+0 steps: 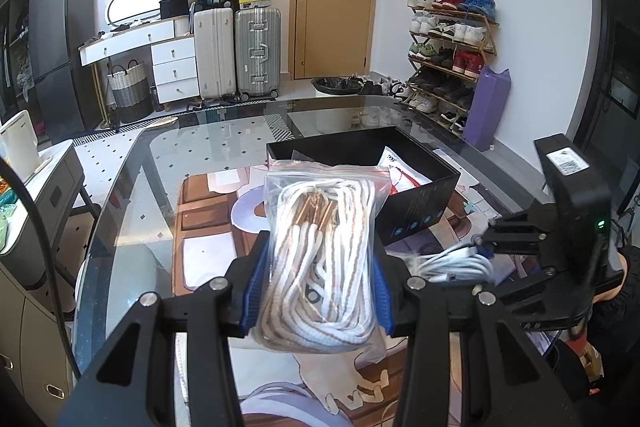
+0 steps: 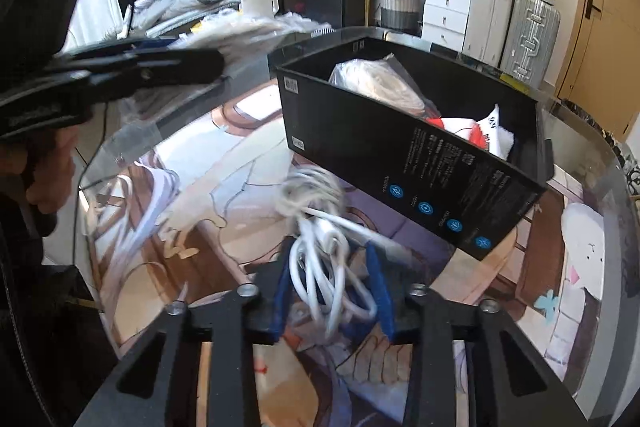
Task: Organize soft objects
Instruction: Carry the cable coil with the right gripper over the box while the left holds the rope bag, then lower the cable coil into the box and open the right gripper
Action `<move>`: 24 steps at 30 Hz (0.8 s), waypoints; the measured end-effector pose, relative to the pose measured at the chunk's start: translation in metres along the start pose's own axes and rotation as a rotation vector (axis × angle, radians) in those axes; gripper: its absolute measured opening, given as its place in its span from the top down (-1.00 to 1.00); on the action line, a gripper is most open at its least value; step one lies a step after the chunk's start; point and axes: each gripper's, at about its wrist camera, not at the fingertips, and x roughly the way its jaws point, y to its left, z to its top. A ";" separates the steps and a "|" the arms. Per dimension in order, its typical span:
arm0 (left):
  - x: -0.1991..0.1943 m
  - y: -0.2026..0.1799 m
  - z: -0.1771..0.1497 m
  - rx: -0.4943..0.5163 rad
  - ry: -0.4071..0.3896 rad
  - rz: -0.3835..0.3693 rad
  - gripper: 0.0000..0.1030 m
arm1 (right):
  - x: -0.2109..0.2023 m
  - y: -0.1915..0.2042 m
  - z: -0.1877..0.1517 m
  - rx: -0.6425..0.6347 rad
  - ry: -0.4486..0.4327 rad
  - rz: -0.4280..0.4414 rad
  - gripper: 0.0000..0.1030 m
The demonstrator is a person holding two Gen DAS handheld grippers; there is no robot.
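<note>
Two hand-held grippers clamp loads: left (image 1: pixel 320 283) the bagged rope (image 1: pixel 320 259) lengthwise, right (image 2: pixel 332 291) the white cable (image 2: pixel 320 251).

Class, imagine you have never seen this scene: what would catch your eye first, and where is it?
First, the clear bag of white rope clamped in the left gripper, held above the table. Next, the white cable bundle pinched by the right gripper, just before the open black box.

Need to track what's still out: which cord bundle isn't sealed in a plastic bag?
The white cable bundle between the right gripper fingers is bare. The rope in the left gripper is bagged.
</note>
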 end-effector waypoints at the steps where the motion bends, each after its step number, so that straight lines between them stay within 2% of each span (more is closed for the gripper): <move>1: 0.000 0.000 0.000 0.001 0.000 -0.001 0.15 | -0.003 0.000 -0.001 -0.001 -0.010 -0.005 0.54; 5: -0.001 -0.001 0.001 0.005 -0.001 -0.003 0.15 | -0.017 -0.001 -0.007 0.011 -0.039 -0.003 0.55; 13: -0.003 -0.004 0.001 0.009 -0.010 -0.008 0.15 | -0.068 -0.007 -0.009 0.030 -0.161 -0.006 0.55; 18: -0.003 -0.005 0.005 0.008 -0.018 -0.012 0.15 | -0.097 -0.012 0.000 0.034 -0.230 -0.036 0.55; 24: 0.003 0.000 0.013 -0.008 -0.022 -0.006 0.15 | -0.103 -0.025 0.022 0.034 -0.251 -0.073 0.55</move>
